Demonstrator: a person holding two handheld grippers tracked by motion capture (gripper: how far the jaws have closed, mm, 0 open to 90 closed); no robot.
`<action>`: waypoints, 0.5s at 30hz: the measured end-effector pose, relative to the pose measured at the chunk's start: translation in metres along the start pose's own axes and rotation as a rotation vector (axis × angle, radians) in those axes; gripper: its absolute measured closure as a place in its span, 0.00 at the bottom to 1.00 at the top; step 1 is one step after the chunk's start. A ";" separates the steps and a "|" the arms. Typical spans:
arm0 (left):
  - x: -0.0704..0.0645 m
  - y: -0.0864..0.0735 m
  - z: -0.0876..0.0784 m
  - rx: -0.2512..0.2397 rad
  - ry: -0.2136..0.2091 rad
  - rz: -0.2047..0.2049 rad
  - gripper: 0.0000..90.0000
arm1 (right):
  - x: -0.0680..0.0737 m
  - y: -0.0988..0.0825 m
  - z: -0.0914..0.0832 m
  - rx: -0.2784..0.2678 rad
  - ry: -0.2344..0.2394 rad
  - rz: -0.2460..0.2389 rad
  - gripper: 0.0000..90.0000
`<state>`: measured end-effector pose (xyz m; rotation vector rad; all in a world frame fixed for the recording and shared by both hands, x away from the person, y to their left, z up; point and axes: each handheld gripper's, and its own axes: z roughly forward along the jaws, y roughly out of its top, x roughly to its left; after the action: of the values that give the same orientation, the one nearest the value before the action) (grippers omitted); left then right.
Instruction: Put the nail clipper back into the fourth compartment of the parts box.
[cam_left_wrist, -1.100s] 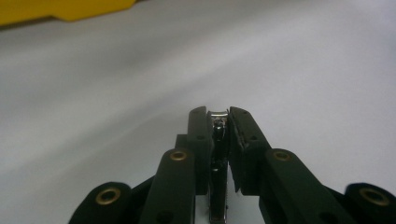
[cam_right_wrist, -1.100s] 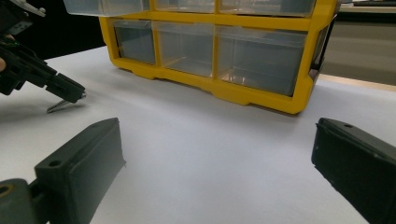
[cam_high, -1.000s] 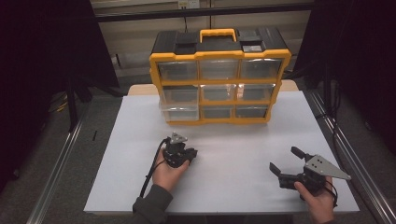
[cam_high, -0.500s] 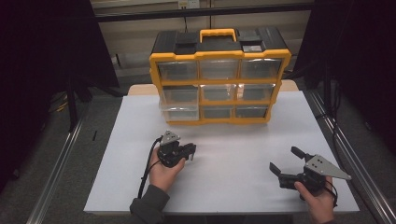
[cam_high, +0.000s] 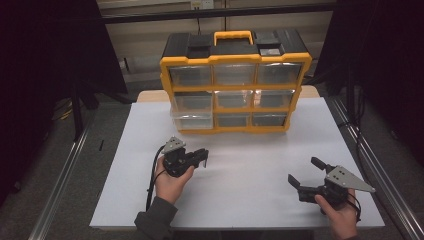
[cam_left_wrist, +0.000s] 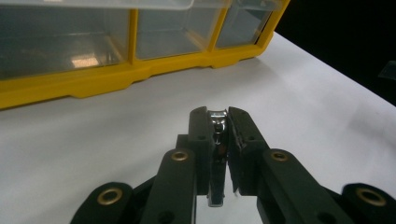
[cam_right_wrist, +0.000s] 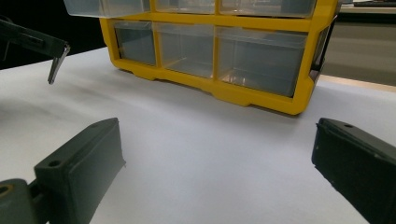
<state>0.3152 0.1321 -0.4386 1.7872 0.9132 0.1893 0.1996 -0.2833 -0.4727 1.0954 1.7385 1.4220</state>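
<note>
My left gripper (cam_high: 203, 159) hovers over the white table left of centre, in front of the organizer, and is shut on a small shiny metal piece (cam_left_wrist: 217, 125). In the left gripper view the two black jaws pinch that piece upright between their pads (cam_left_wrist: 201, 135). From the right gripper view the same metal piece (cam_right_wrist: 55, 67) hangs down from the left gripper at the top left. My right gripper (cam_high: 304, 171) is held low near the table's front right; its jaws (cam_right_wrist: 219, 154) stand wide open around bare table.
A yellow and black organizer (cam_high: 235, 85) with clear drawers stands at the back of the white table (cam_high: 250, 200). Its bottom-left drawer (cam_high: 192, 120) sticks out a little. Metal rails run along both sides of the table.
The left hand has lifted slightly with the metal piece still pinched in its jaws. The right hand has stayed where it was.
</note>
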 end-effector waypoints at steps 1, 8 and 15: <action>-0.001 0.001 -0.001 -0.001 0.011 0.005 0.90 | 0.000 0.000 0.000 0.000 0.000 0.000 0.02; -0.003 0.009 -0.006 -0.012 -0.023 0.023 0.90 | 0.000 0.000 0.000 0.000 0.000 -0.001 0.02; -0.005 0.020 -0.010 -0.026 -0.030 0.024 0.90 | 0.000 0.000 0.000 -0.001 0.001 -0.003 0.02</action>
<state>0.3162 0.1340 -0.4158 1.7727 0.8646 0.1880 0.1998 -0.2830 -0.4728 1.0913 1.7392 1.4211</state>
